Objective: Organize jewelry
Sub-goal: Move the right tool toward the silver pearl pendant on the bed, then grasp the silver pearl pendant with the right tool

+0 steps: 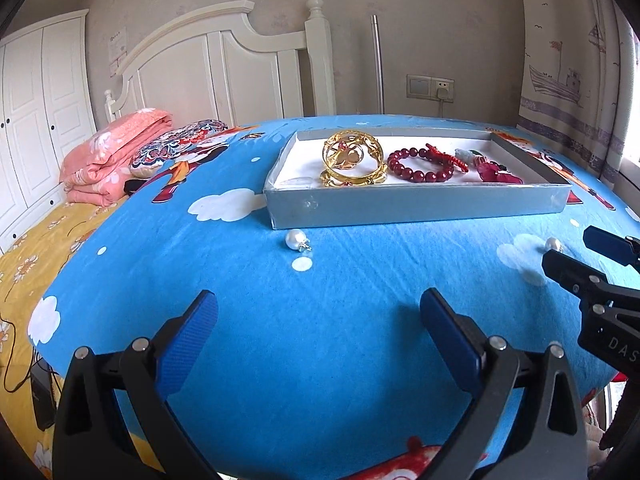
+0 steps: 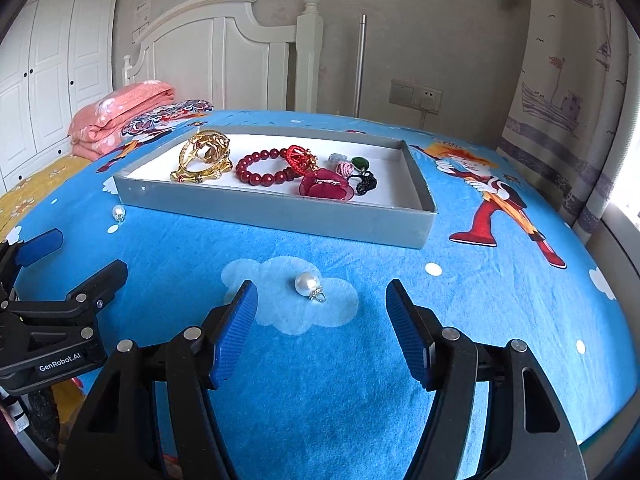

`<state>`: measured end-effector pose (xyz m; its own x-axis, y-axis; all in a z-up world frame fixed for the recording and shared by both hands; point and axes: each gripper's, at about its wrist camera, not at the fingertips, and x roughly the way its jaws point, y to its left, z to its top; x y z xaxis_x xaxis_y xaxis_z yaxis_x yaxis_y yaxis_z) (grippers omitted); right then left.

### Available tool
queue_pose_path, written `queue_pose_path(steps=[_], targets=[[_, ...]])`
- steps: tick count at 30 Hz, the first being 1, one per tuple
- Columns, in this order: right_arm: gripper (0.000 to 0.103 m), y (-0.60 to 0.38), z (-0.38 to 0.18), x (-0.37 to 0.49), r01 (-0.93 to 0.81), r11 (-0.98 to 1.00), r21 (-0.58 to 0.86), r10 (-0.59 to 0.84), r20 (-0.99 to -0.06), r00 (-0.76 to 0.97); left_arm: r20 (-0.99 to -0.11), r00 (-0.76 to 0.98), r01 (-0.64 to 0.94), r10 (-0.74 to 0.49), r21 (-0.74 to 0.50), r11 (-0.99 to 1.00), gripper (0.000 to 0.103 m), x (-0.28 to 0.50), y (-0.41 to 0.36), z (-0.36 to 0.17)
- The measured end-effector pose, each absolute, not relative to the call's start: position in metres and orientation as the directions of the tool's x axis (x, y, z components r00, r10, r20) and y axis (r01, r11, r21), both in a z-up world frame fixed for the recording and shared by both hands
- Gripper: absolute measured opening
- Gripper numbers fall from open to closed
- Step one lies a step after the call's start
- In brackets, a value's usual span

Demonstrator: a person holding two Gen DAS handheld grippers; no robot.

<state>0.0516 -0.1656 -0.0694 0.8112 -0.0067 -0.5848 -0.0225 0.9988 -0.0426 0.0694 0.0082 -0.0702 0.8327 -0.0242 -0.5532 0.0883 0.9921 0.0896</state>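
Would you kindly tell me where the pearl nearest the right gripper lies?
In the right wrist view, the pearl lies on the blue bedsheet's white cloud, ahead of the open right gripper, outside the grey tray.

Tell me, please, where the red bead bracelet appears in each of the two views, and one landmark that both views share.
Left wrist view: red bead bracelet right of centre, inside the grey tray.
Right wrist view: left of centre, same tray.
Shared landmark: gold bangles just left of it.

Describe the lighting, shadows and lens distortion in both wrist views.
Left wrist view: daylight from the right edge washes out the curtain; the gripper casts a soft shadow on the blue sheet; fisheye bows the grey tray. Right wrist view: same window glare at right, the pearl pendant sharp, corners vignetted black.
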Motion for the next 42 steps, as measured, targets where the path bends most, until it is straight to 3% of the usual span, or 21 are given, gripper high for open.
queue_pose_path(steps=[9, 17, 22, 27, 30, 42], targets=[[0.049, -0.164, -0.072, 0.059, -0.047, 0.999, -0.027, 0.022, -0.591, 0.806, -0.570, 0.818, 0.102, -0.076, 0.014, 0.995, 0.099, 0.074, 0.019, -0.074], [0.038, -0.174, -0.073, 0.056, -0.053, 0.999, 0.015, 0.052, -0.574, 0.818, -0.556, 0.828, 0.100, -0.074, 0.017, 0.995, 0.099, 0.071, 0.022, -0.076], [0.026, -0.164, -0.073, 0.060, -0.066, 0.998, -0.022, 0.041, -0.573, 0.819, -0.547, 0.833, 0.110, -0.082, 0.019, 0.994, 0.099, 0.070, 0.023, -0.077], [0.023, -0.165, -0.073, 0.058, -0.072, 0.997, -0.020, 0.048, -0.570, 0.820, -0.539, 0.837, 0.122, -0.094, 0.017, 0.992, 0.099, 0.070, 0.026, -0.078], [0.014, -0.165, -0.074, 0.054, -0.080, 0.996, -0.031, 0.049, -0.562, 0.826, -0.535, 0.839, 0.125, -0.097, 0.017, 0.992, 0.099, 0.069, 0.026, -0.078], [0.014, -0.168, -0.076, 0.046, -0.081, 0.996, -0.026, 0.054, -0.547, 0.836, -0.615, 0.783, 0.083, -0.095, -0.047, 0.995, 0.096, 0.091, 0.032, -0.064]])
